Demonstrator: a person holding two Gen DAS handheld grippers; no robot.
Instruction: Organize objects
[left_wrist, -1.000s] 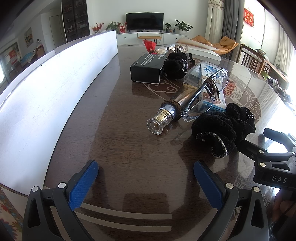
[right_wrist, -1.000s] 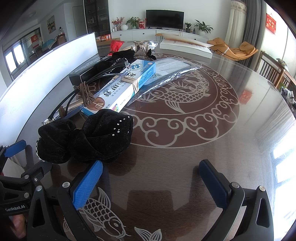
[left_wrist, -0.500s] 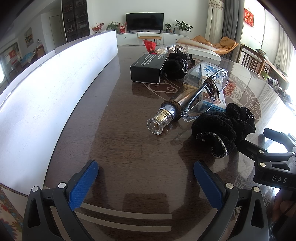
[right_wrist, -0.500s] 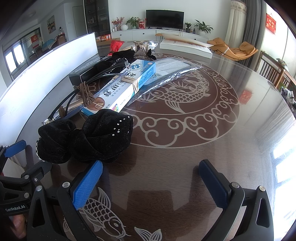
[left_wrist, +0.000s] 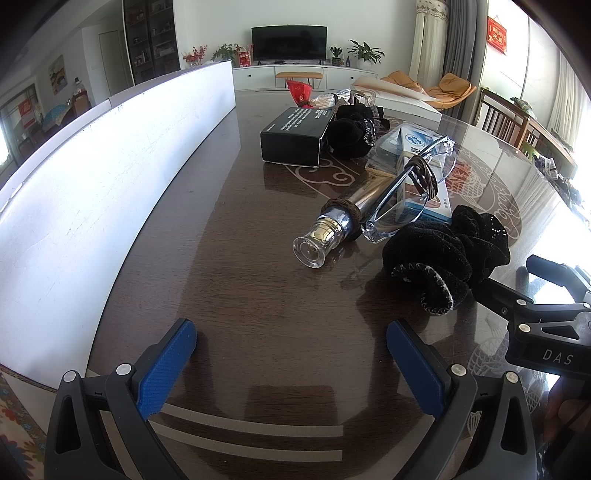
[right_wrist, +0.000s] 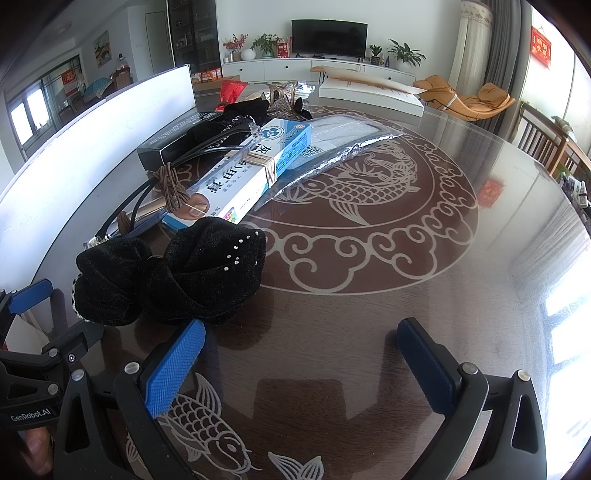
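Observation:
A black velvet scrunchie (right_wrist: 173, 273) lies just ahead of my right gripper's left finger; it also shows in the left wrist view (left_wrist: 447, 254). Behind it lie a blue-and-white box (right_wrist: 255, 173), clear safety glasses (left_wrist: 410, 192) wound with brown hair ties, and a silver tube with a clear cap (left_wrist: 332, 230). A black box (left_wrist: 295, 134) and a second black scrunchie (left_wrist: 351, 129) sit farther back. My left gripper (left_wrist: 291, 349) is open and empty over bare table. My right gripper (right_wrist: 301, 350) is open and empty.
A long white board (left_wrist: 110, 177) stands along the table's left side. A silver foil pouch (right_wrist: 343, 144) lies right of the blue box. A white flat box (right_wrist: 369, 94) and a red bag (left_wrist: 299, 90) sit at the far end. The table's glass top carries a fish pattern (right_wrist: 351, 192).

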